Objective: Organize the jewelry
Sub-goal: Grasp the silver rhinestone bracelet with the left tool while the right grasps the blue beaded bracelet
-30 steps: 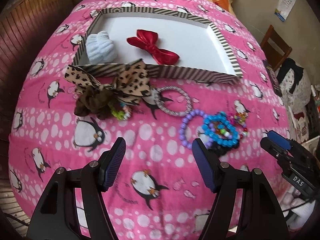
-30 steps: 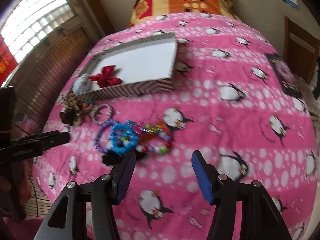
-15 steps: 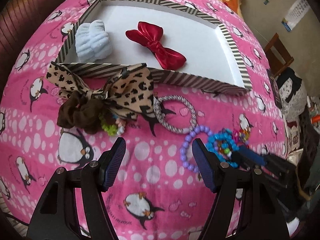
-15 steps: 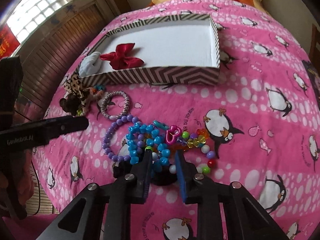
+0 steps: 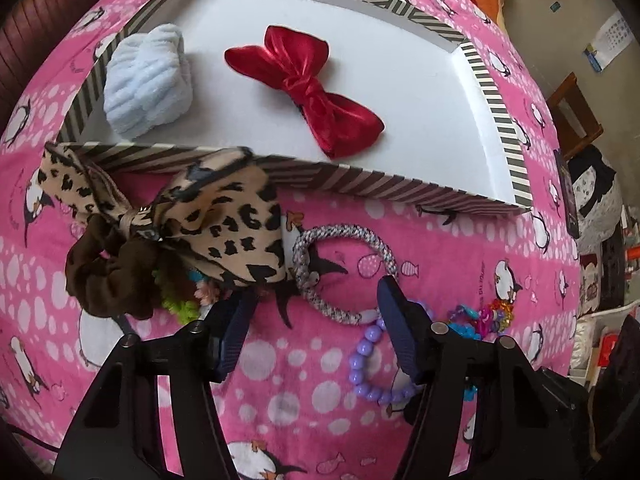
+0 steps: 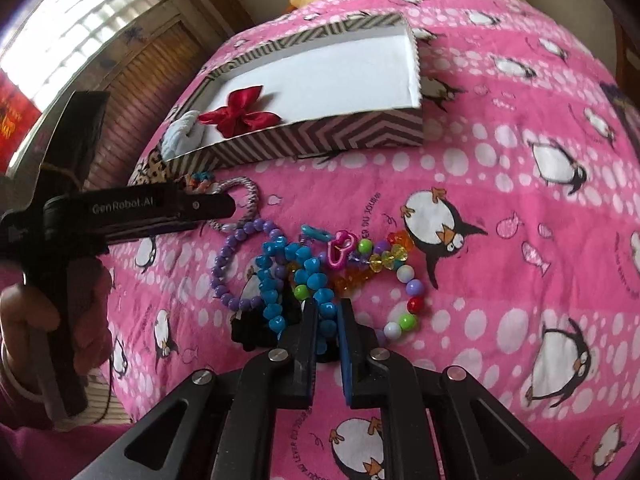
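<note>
Beside the box's (image 6: 320, 136) striped wall, right claw (image 6: 328, 316) pinches blue bracelet (image 6: 316, 280).

Lighting: soft daylight, from the blown-out window (image 6: 76, 28) at upper left of the right wrist view. Shadows: faint. Glare: mild sheen on the white box floor (image 5: 400, 92). Distortion: strong fisheye bowing, dark vignetted corners. Blur: slight, toward the edges.

Left black plastic tongs (image 5: 316, 324): ribbed navy-blue pads (image 5: 394, 320), silver screws, white "GenRobot.AI" lettering along body. Right black plastic tongs (image 6: 328, 320): same blue pads, silver screws. Bare-skinned hand (image 6: 48, 320), magenta sleeve.
</note>
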`<state>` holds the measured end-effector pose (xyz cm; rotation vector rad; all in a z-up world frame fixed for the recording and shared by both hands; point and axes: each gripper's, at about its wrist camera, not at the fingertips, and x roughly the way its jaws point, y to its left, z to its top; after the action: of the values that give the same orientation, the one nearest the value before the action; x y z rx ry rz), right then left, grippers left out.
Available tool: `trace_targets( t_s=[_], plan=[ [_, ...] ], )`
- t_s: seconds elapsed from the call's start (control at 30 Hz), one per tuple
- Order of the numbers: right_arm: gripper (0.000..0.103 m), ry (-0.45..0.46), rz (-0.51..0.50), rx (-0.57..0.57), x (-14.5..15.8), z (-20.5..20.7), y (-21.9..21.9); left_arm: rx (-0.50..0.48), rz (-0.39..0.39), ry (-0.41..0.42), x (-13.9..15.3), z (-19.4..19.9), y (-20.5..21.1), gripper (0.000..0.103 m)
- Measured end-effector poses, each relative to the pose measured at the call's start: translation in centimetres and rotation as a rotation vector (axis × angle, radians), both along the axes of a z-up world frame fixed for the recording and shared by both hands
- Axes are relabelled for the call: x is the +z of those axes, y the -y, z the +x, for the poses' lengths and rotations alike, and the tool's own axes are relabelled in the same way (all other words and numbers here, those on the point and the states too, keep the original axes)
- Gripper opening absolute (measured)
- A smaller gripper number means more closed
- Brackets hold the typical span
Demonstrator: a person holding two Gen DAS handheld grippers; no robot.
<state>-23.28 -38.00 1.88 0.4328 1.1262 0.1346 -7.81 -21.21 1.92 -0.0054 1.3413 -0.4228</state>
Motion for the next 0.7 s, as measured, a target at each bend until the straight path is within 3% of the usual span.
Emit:
trace_targets(
  t_s=[0.1,0.17,0.27,0.33,0.43,0.7],
  plan=[
    [0.010,0.000,0.000,-0.004,-0.2,0.2,-0.1,-0.013,0.018,0.033,0.0,-0.1,0.2,0.043],
    [0.013,-0.002,0.005,-0.006,-0.4,0.3,-0.1,-0.032,0.027,0.041,-0.1,-0.1,0.1,0.015],
    [0.022,0.000,0.023,-0.007,-0.8,0.8,-0.1,-0.036,-0.022,0.008,-0.1,-0.1,-0.8,0.010],
    [0.022,0.010,0.023,-0.005,-0.8,0.7,-0.1,-0.045,-0.032,-0.003,0.1,-0.3,-1.6,0.009],
    [0.011,0.055,0.030,-0.009,0.1,0.1,-0.1,-0.047,-0.060,-0.017,0.7,-1.0,-2.6,0.007],
    [0.011,0.147,0.029,0.029,3.8,-1.4,-0.5,-0.050,-0.094,-0.016,3.4,-3.2,-5.2,0.007]
  ],
)
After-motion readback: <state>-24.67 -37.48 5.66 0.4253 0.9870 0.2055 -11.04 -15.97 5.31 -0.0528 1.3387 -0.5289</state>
